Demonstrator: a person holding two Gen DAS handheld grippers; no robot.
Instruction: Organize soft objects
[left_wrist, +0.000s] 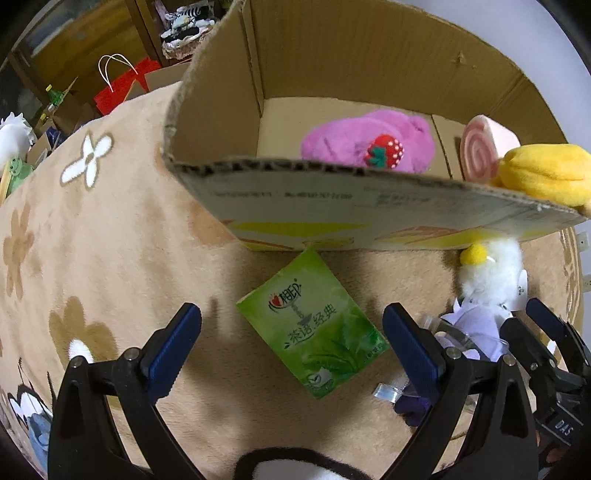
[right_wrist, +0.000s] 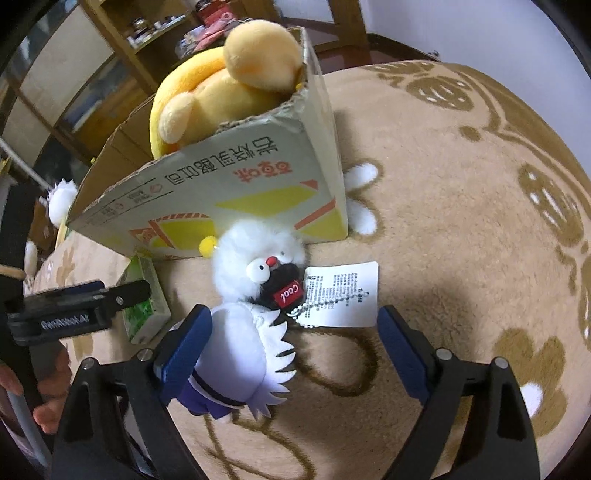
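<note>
Beside the cardboard box (right_wrist: 229, 184), the right tool (right_wrist: 291, 350) gapes around the white plush bird (right_wrist: 255, 314), long axis boxward; left tool (left_wrist: 291, 347) gapes over the tissue pack (left_wrist: 314, 328).

Surface is a beige plush blanket (left_wrist: 122, 236) with flower print. Cardboard box (left_wrist: 332, 206) sits on it. Just in front of the box: green tissue pack (left_wrist: 312, 328) lying flat, white fluffy plush toy (right_wrist: 255, 295) beside it, near the box's corner, paper tag (right_wrist: 341, 293) attached.

left wrist: steeply down, close over green packet (left_wrist: 312, 328); right wrist: down, close over white plush (right_wrist: 255, 314); shared: cardboard box (left_wrist: 369, 192), packet, plush
</note>
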